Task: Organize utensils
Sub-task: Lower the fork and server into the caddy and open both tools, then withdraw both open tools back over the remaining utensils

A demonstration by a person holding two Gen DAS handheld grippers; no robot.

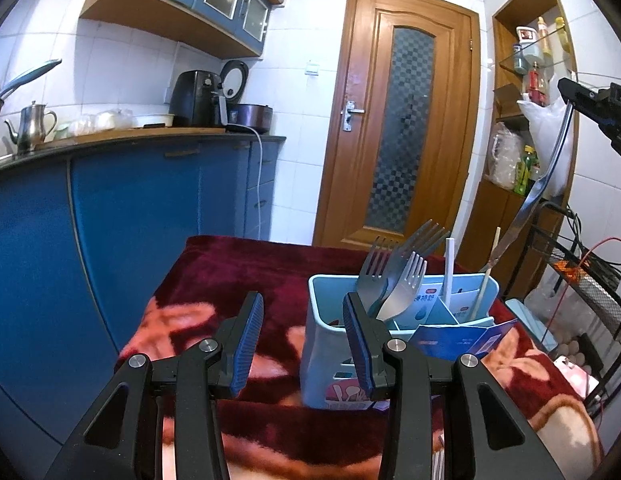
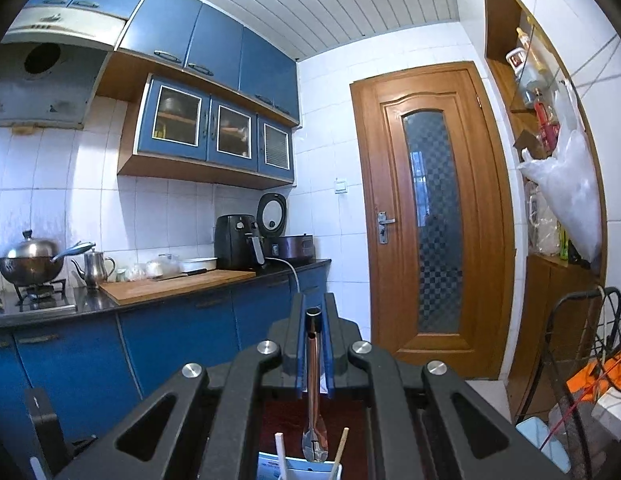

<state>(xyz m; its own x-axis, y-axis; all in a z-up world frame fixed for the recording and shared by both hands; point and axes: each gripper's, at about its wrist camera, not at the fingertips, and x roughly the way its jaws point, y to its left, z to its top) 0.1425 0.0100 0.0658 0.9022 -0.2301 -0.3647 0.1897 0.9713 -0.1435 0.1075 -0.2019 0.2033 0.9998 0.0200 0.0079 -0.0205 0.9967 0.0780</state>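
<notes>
A light blue utensil caddy (image 1: pixel 322 344) stands on a dark red floral blanket (image 1: pixel 238 264). Three metal forks (image 1: pixel 406 268) stick up from its left compartment, with a white stick (image 1: pixel 449 268) and a wooden chopstick (image 1: pixel 488 280) further right. My left gripper (image 1: pixel 301 298) is open just in front of the caddy's left corner, nothing between its pads. My right gripper (image 2: pixel 314 304) is shut on the handle of a metal spoon (image 2: pixel 313 380). The spoon (image 1: pixel 550 160) hangs tip-down over the caddy's right side (image 2: pixel 270 468), its bowl just above the rim.
Blue printed packets (image 1: pixel 462 336) lean in the caddy's front right. Blue kitchen cabinets (image 1: pixel 150 216) with an air fryer (image 1: pixel 196 98) on the counter run along the left. A wooden door (image 1: pixel 398 120) is behind. A black wire rack (image 1: pixel 582 280) with cables stands at the right.
</notes>
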